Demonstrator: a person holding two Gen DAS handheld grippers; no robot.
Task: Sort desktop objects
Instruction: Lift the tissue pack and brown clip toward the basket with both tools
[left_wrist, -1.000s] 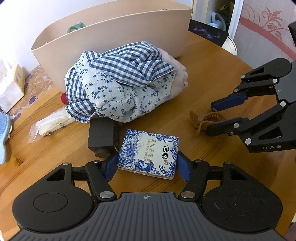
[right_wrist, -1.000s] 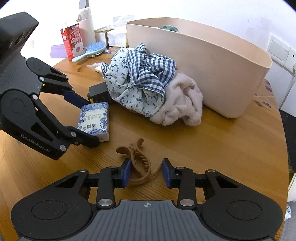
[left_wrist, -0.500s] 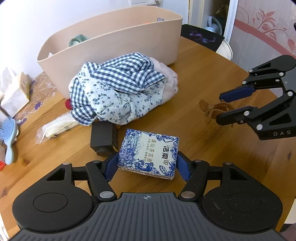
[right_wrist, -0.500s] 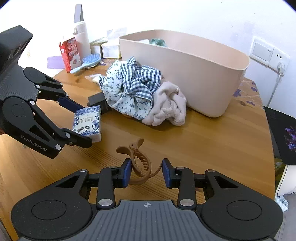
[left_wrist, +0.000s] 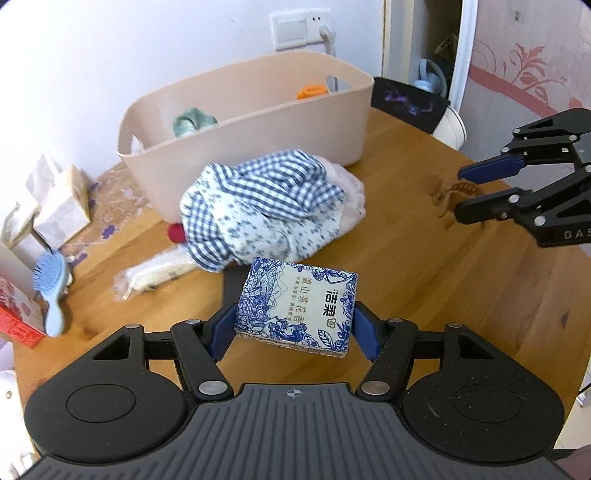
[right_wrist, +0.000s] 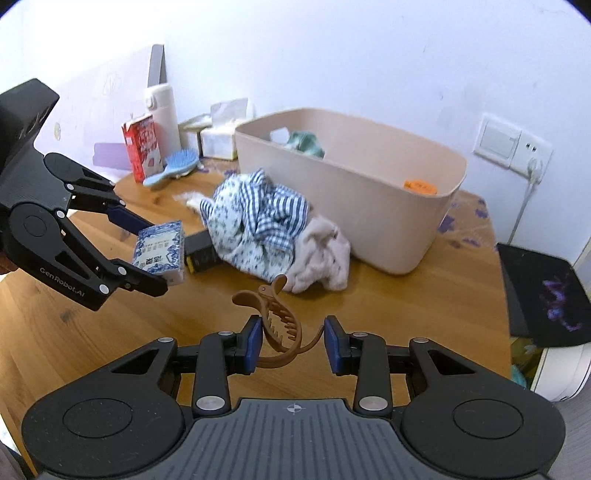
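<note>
My left gripper (left_wrist: 293, 330) is shut on a blue-and-white patterned tissue pack (left_wrist: 297, 306), held in the air above the wooden table (left_wrist: 424, 280). From the right wrist view the same pack (right_wrist: 160, 251) sits between the left gripper's (right_wrist: 147, 254) fingers. My right gripper (right_wrist: 293, 343) is shut on a brown hair claw clip (right_wrist: 275, 325), also lifted off the table; the clip (left_wrist: 456, 194) shows at the right in the left wrist view. A beige storage bin (right_wrist: 369, 210) stands at the back, with a green item (right_wrist: 306, 144) and an orange item (right_wrist: 419, 186) inside.
A heap of checked and floral cloth (left_wrist: 266, 210) with a pink garment (right_wrist: 321, 254) lies before the bin. A black box (right_wrist: 201, 253), a wrapped packet (left_wrist: 159, 273), a blue hairbrush (left_wrist: 51, 284), a red carton (right_wrist: 144, 146), tissue boxes (left_wrist: 59, 203) and a white flask (right_wrist: 164, 110) sit at the left.
Both grippers have risen with their loads: the tissue pack and the clip are now off the table. The view has tilted up, so the bin's inside shows.
</note>
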